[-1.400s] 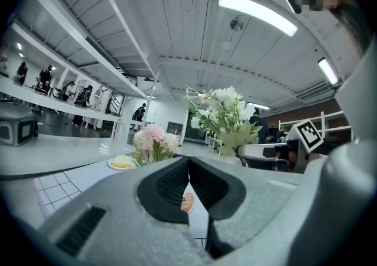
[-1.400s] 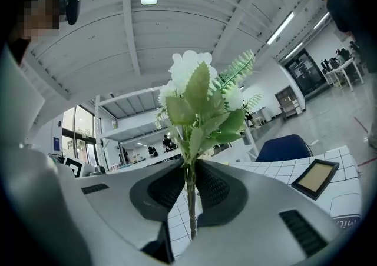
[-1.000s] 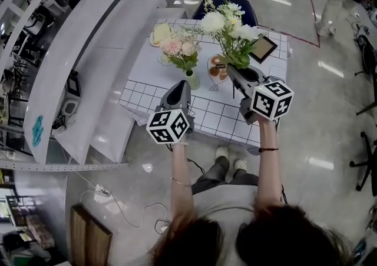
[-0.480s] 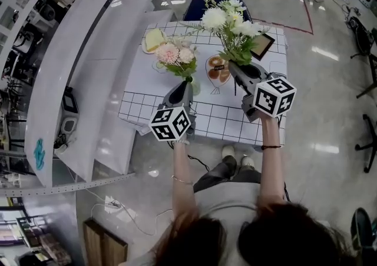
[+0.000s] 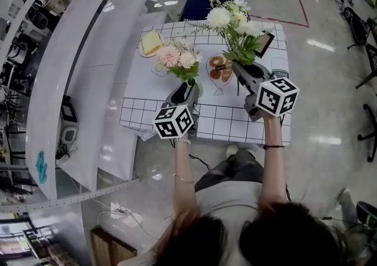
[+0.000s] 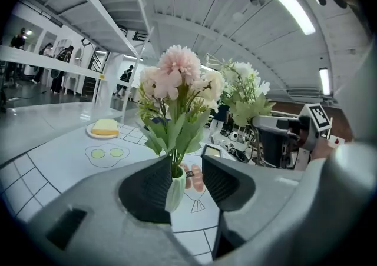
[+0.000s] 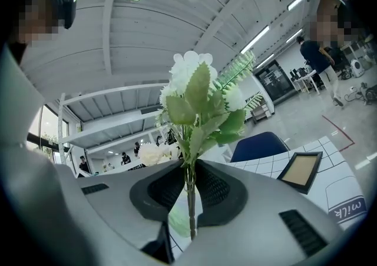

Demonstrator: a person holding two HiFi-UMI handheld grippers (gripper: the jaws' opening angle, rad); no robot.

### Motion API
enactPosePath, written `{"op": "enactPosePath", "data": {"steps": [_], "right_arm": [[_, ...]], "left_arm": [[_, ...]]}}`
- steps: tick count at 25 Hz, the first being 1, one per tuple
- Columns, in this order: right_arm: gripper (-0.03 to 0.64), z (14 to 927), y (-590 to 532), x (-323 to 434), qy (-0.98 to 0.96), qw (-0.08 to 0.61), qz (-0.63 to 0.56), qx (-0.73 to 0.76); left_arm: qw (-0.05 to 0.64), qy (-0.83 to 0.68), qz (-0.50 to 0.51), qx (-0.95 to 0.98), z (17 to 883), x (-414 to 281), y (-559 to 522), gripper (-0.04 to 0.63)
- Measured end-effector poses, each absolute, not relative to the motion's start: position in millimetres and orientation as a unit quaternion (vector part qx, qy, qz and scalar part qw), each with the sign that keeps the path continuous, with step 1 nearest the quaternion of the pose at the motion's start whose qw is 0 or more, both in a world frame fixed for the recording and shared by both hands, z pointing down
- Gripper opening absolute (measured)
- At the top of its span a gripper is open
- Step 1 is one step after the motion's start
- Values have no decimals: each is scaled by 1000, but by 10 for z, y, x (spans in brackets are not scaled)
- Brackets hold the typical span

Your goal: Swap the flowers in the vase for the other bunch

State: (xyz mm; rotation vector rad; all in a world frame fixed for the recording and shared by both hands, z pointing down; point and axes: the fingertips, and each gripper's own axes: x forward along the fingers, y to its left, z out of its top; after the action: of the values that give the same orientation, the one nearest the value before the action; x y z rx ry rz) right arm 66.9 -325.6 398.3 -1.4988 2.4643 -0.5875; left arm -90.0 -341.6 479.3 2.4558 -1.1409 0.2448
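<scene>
Two handheld tools work over one white surface (image 5: 153, 112) printed with a black grid. There are two flower bunches and one vase.

The pink bunch (image 5: 178, 59) stands in the small pale green vase (image 6: 175, 191), near the middle of the surface. The left tool (image 6: 187, 179) has just been opening its jaws. They now stand wide on either side of the vase, with a clear gap at the right pad. A second ago this tool was higher.

The right tool (image 7: 189, 191) is clamped narrowly on the thin stems of the white bunch (image 5: 235, 23), holding it upright above the surface, as before.

Also on the surface are one plate (image 5: 151, 43) with a yellow slab and one picture frame (image 5: 263, 43). One blue chair (image 5: 197, 7) stands at the far edge.
</scene>
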Motion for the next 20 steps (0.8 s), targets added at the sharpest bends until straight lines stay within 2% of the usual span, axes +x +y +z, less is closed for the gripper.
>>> {"op": "enactPosePath", "data": {"steps": [8, 20], "right_arm": [[52, 3963, -3335, 682, 835, 97, -193, -506], [52, 4023, -3417, 720, 836, 102, -192, -504]], "left_arm": [[203, -417, 114, 878, 4919, -930, -3493, 195], [193, -432, 116, 873, 5005, -932, -3649, 202]]}}
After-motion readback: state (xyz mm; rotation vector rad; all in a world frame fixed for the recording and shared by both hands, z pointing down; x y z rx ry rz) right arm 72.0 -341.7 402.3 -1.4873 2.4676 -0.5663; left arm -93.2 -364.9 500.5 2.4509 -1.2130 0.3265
